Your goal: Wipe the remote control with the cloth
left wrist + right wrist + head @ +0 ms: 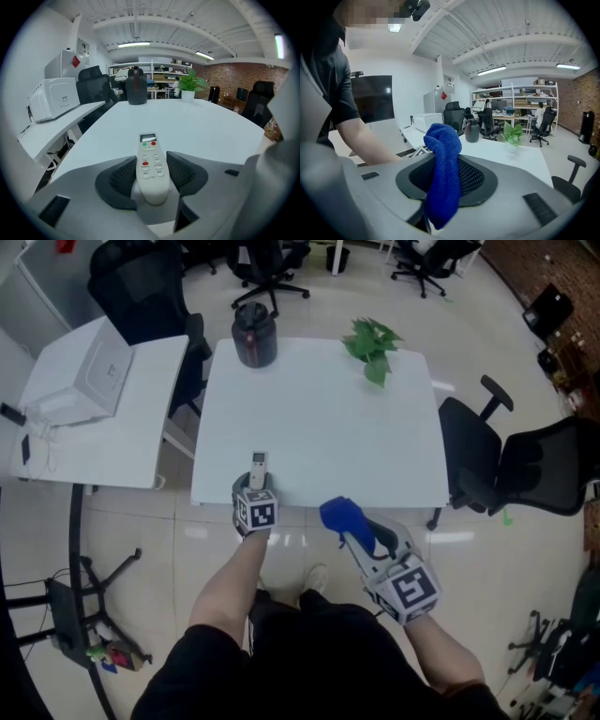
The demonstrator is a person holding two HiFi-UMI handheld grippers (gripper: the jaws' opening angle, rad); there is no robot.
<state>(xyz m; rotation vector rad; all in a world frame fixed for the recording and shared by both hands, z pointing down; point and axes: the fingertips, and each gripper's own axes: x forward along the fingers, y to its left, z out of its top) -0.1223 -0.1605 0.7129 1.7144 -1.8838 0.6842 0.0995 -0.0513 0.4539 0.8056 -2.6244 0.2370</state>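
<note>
One white plastic remote control [151,164], one blue fluffy cloth [443,173], two tables counted – a broad white table [319,427], a narrower white side table [141,442] – one dark jug [254,336], one leafy green potted plant [372,345].

This is an open office. In the middle of the head view stands a white table [319,427], with black swivel chairs [525,465] around it on a glossy tiled floor [141,531]. At the back of the right gripper view are shelves [511,101] with boxes, and a brick wall [587,96] at the right edge.

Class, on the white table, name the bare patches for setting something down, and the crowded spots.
Bare: the white table's middle and right side, from the jug and plant at the far edge to the near edge. Crowded: the near-left edge, around the remote control.
</note>
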